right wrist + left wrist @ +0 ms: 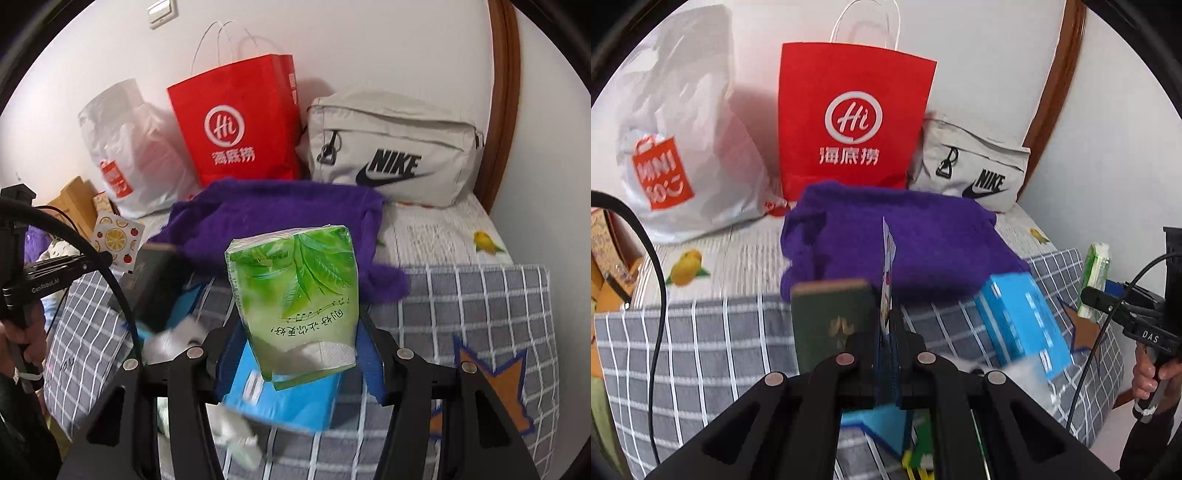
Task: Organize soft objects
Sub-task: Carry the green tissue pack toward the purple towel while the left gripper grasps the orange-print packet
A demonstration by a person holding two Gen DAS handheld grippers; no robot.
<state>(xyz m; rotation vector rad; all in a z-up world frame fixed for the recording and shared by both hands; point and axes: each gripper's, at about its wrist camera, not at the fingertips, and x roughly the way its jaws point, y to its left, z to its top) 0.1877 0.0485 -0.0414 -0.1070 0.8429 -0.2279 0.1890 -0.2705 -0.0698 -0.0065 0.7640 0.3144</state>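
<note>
You see the green leaf-print tissue pack [295, 302] tilted, raised above the blue tissue box [280, 402] on the grey checked cloth. The crumpled purple knit [897, 236] lies behind them, spread flat.

Bags [855, 122] block back wall; purple sweater [905, 240] mid-bed; checked blanket [480, 302] right free.

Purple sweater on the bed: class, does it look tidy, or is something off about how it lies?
The purple sweater looks off: it lies crumpled, not folded, before the red paper bag, one end trailing onto the grey checked cloth.
</note>
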